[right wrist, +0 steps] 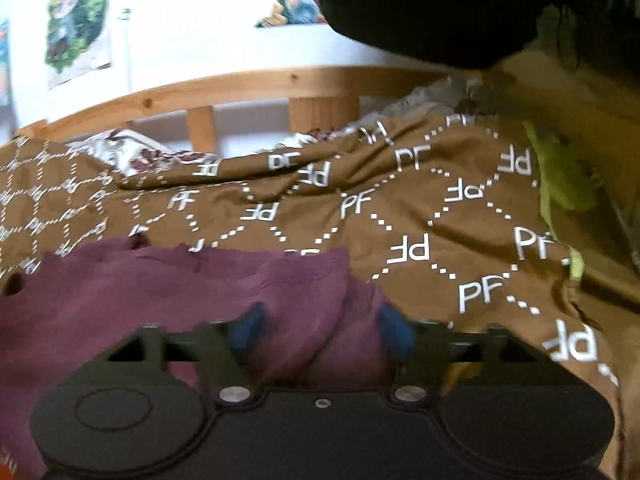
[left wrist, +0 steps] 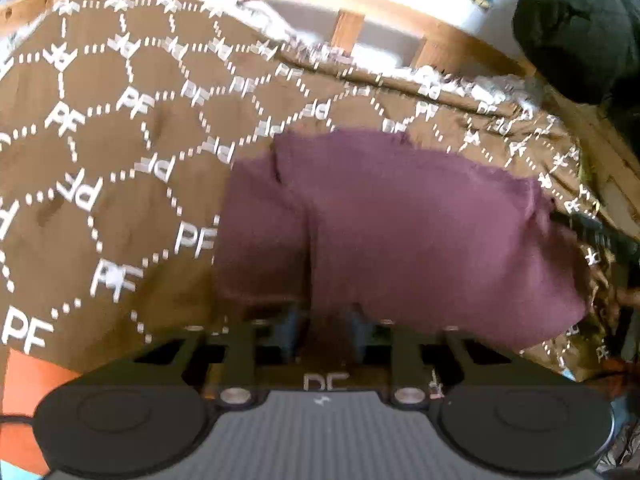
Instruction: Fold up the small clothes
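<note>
So the maroon garment [left wrist: 392, 232] is lying bunched on the brown PF-print bedspread [left wrist: 120, 152], right up against both tools, with the wooden bed rail [right wrist: 248, 80] running behind it; the left gripper [left wrist: 324, 330] is sitting with its blue pads [left wrist: 294, 326] partly apart and a ridge of the maroon cloth lying between them, not squeezed as far as I can tell; the right gripper [right wrist: 320, 330] is standing wide, blue fingertips [right wrist: 394, 330] either side of a raised fold near the garment's right edge, nothing pinched. I'm guessing this thing is going to be light, floppy and a bit clingy on the bedspread, so it'll be sagging and dragging instead of holding a crease; I'd be grabbing it at a hem or corner, one per tool, not the lumpy middle; both views are blurry, so I can't tell which edge is which.
</note>
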A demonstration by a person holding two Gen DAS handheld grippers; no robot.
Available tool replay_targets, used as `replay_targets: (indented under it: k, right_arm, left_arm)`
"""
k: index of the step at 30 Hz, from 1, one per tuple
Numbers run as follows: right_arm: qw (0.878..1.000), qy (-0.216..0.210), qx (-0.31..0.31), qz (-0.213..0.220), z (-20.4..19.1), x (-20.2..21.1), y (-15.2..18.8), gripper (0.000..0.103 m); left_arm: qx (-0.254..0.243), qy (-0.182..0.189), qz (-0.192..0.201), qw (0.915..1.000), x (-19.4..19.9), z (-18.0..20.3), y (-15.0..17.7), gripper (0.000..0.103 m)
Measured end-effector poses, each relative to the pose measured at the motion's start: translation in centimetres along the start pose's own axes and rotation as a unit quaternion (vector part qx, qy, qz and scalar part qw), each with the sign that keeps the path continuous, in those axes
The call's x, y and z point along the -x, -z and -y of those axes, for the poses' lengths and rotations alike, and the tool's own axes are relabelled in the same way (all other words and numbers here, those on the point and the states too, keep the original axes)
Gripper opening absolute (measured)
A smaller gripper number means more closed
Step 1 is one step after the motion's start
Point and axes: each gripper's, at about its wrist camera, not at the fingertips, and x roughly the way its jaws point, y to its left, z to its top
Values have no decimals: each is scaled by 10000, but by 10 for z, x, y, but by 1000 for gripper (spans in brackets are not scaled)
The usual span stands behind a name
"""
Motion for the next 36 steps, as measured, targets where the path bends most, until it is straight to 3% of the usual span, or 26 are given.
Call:
replay_targets:
  k: [2, 4, 7, 9, 11, 13, 14, 20, 24, 33, 36]
  right_arm:
    - [9999, -80, 109, 59, -5, 16, 8, 85]
    - [9998, -118, 139, 15, -9, 29, 18, 92]
    - [9999, -71, -116, -24, -6, 43, 33, 91]
    - [9988, -129, -469, -89, 0, 47, 40, 83]
    - [9980, -134, -609, -93, 3, 48, 43, 75]
    - [9974, -121, -703, -10, 6, 50, 42, 63]
    - [9970, -123, -767, 47, 8, 52, 41, 61]
    - [9968, -333, -692, 219, 8, 52, 41, 47]
    - [9979, -331, -558, -67, 3, 38, 49, 25]
    - [9998, -110, -157, -79, -5, 35, 57, 18]
    - [9994, -165, -295, -41, -3, 38, 57, 18]
  left_arm:
    - [-88, 2, 183, 9998, 5, 4, -6, 52]
    - [-165, -12, 275, 9995, 5, 9, -15, 55]
    - [-231, -154, 276, 9992, -6, 17, -29, 55]
    - [-157, -233, 170, 9995, -19, 19, -36, 44]
    - [10, -248, 83, 9997, -29, 20, -39, 14]
    - [142, -322, 95, 9993, -34, 20, -39, 5]
    - [144, -364, 151, 9991, -35, 20, -39, 4]
    - [131, -912, 327, 9952, -33, 18, -33, 3]
    - [232, -930, 249, 9951, -36, 13, -32, 3]
    - [42, -863, 300, 9958, -34, 21, -30, 6]
    - [43, -705, 402, 9967, -25, 20, -26, 22]
